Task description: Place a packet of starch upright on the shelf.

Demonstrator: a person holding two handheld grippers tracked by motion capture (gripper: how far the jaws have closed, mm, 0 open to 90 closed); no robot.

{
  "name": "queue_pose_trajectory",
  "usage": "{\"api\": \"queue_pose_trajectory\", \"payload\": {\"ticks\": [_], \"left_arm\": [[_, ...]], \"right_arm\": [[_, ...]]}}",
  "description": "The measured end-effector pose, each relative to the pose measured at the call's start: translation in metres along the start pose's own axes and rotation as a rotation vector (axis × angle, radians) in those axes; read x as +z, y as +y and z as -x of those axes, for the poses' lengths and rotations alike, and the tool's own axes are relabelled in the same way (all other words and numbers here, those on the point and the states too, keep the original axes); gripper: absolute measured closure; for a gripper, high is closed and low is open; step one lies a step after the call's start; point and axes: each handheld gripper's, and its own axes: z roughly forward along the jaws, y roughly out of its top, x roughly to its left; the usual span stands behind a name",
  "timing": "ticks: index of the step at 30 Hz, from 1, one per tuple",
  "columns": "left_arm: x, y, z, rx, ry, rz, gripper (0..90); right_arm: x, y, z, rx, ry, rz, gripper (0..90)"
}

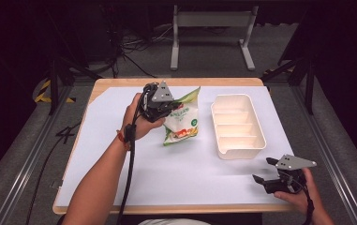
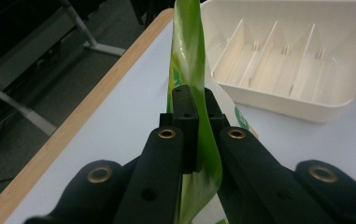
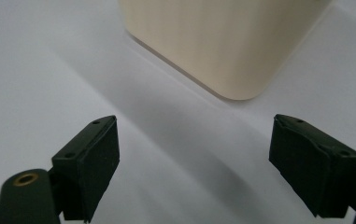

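Observation:
A green and white snack bag (image 1: 182,123) hangs over the white table sheet, just left of a cream divided tray (image 1: 237,125). My left gripper (image 1: 167,107) is shut on the bag's upper edge; in the left gripper view the green film (image 2: 190,56) is pinched between the two black pads, with the tray (image 2: 334,100) beyond it. My right gripper (image 1: 264,170) rests near the table's front right corner, open with nothing between its fingers. In the right gripper view its gripper (image 3: 194,163) faces the tray's rounded corner (image 3: 222,42).
The tray has several narrow compartments, all without contents. The white sheet (image 1: 120,154) covers a wooden table whose edge (image 1: 80,122) runs along the left. A metal frame stand (image 1: 211,33) and cables lie on the floor behind the table.

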Motion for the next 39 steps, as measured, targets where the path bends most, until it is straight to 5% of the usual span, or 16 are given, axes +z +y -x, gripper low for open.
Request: {"api": "queue_pose_trajectory", "payload": {"ticks": [21, 31, 39], "left_arm": [[0.002, 0.033, 0.013, 0.016, -0.056, 0.080, 89.7], [0.004, 0.057, 0.039, 0.064, -0.095, 0.100, 89.7], [0.013, 0.071, 0.047, 0.076, -0.131, 0.123, 89.6]], "right_arm": [[0.001, 0.000, 0.001, 0.013, -0.006, -0.013, 16.0], [0.002, -0.001, 0.001, 0.016, -0.002, -0.015, 16.0], [0.001, -0.001, 0.001, 0.015, 0.000, -0.014, 16.0]]}}
